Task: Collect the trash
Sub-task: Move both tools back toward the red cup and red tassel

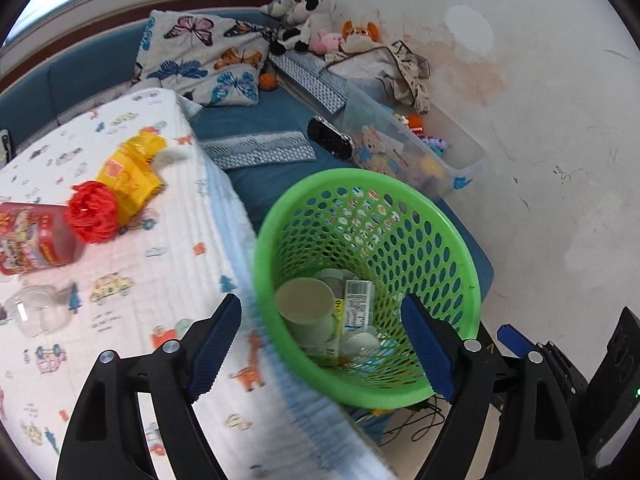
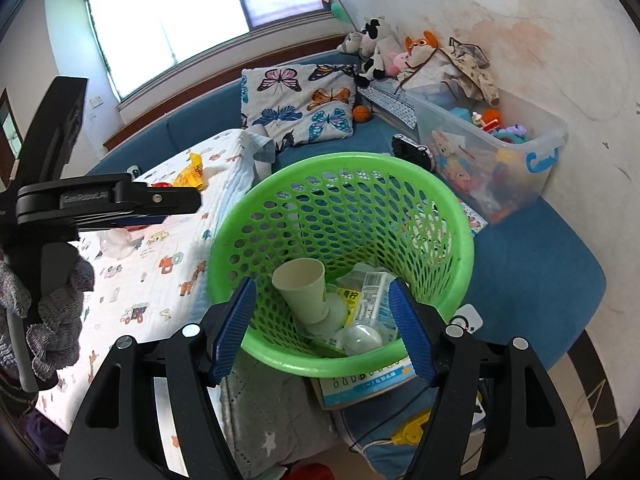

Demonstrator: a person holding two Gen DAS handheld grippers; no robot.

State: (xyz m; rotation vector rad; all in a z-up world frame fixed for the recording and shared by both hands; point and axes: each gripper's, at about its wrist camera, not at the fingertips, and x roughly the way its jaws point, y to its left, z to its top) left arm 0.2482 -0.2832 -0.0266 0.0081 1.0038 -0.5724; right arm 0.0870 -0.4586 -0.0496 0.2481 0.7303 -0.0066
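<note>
Spreading across the bed, a quilted white blanket [image 1: 132,264] printed with little cars and animals carries loose litter: a red labelled can [image 1: 28,240] lying on its side, a crinkled yellow wrapper [image 1: 132,168], a red mesh ball [image 1: 92,216]. Beside it stands a round green plastic basket [image 2: 460,240] with perforated walls, holding a pale paper cup [image 2: 300,284] and a barcoded carton [image 2: 372,292]. Both the left tongs [image 1: 320,344] and the right tongs [image 2: 324,320] are spread above it, pinching nothing. "GenRobot.AI" is printed on the left tool's black arm.
</note>
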